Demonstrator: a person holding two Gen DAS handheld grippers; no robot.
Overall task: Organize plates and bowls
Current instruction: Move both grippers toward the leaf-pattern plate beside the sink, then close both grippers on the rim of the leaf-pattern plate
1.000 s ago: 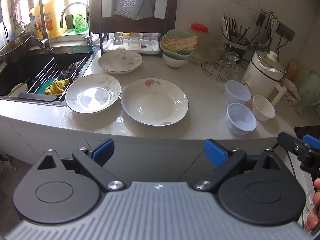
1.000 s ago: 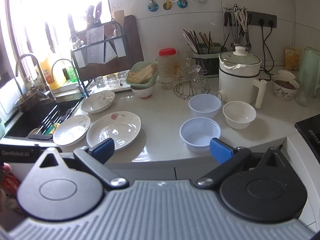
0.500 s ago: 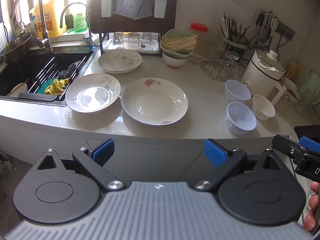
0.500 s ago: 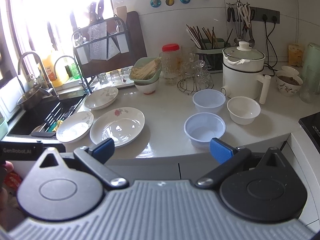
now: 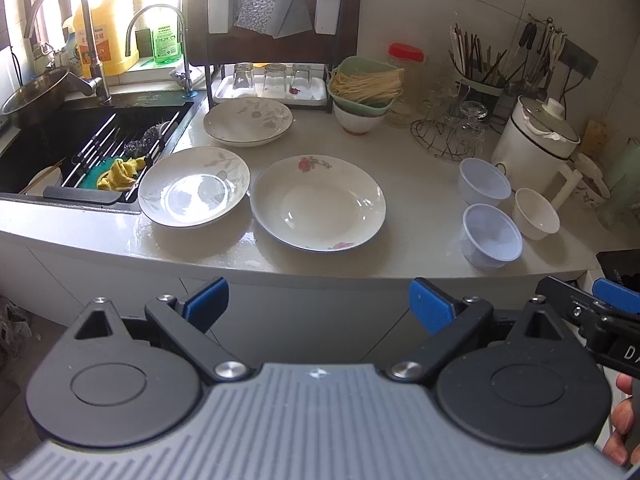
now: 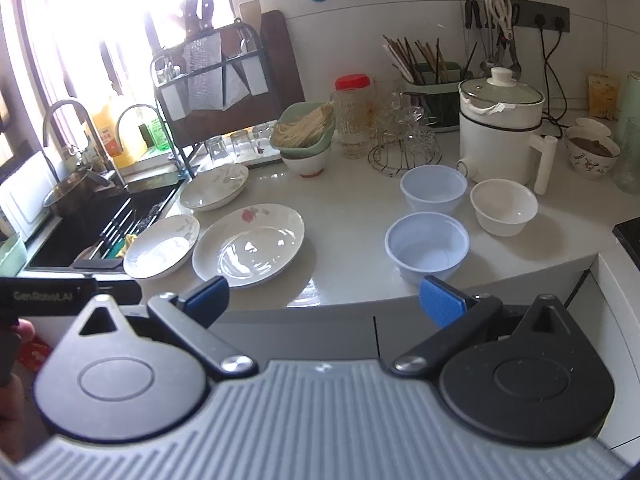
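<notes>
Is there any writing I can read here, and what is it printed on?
"GenRobot.AI": on the black body of the left gripper, seen at the right camera's left edge.
"DA", cut off: on the right gripper, at the left camera's right edge.
Yellow jug and green bottle labels: too blurred to read.

Left gripper (image 5: 318, 304): jaws spread wide, holding nothing, level. Right gripper (image 6: 324, 300): jaws spread wide, holding nothing, positioned beside the left gripper.
</notes>
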